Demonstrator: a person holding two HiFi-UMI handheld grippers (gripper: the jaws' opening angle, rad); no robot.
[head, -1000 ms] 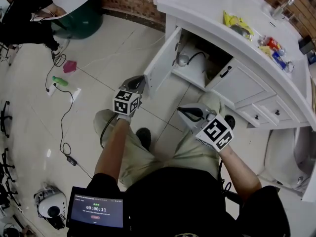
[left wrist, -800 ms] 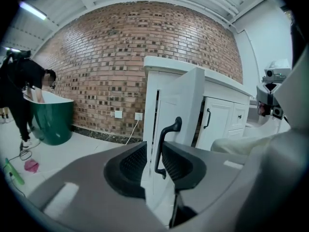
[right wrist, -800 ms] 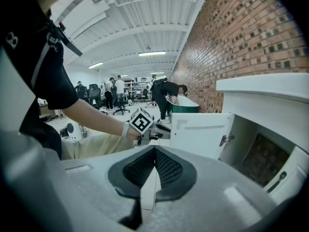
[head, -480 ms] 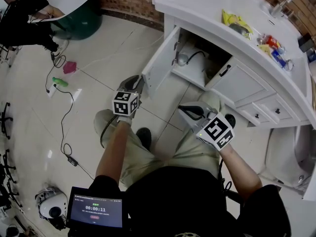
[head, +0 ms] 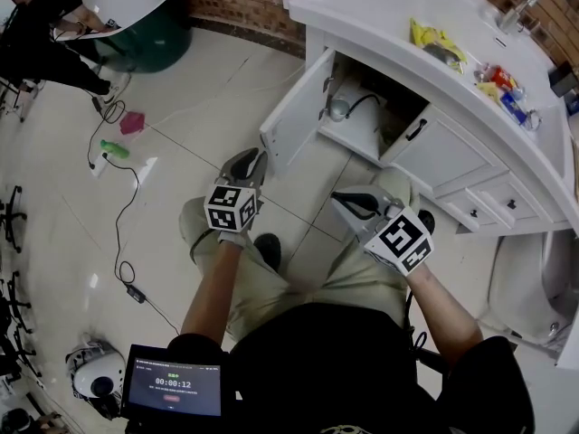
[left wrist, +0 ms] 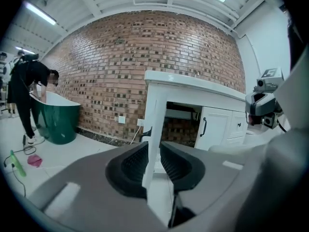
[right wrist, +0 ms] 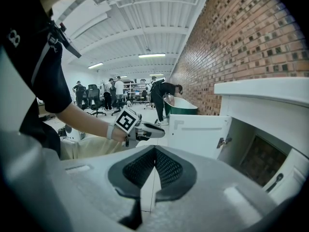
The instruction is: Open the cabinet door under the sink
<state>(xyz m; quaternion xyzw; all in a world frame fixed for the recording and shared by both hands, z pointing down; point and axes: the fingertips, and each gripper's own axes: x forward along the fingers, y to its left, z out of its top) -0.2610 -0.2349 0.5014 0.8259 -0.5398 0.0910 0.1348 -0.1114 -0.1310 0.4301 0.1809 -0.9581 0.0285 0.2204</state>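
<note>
sink cabinet (head: 448,156): white, set against a brick wall.
cabinet door (head: 294,108): left-hand door, swung wide open over the floor, interior exposed.
left tool (head: 256,158): jaws slightly apart, gripping nothing, tips just short of the door's free edge.
right tool (head: 339,199): jaws closed together, empty, near the person's knee.

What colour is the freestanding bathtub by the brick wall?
The freestanding bathtub is dark green outside, white inside; the head view shows it best.
</note>
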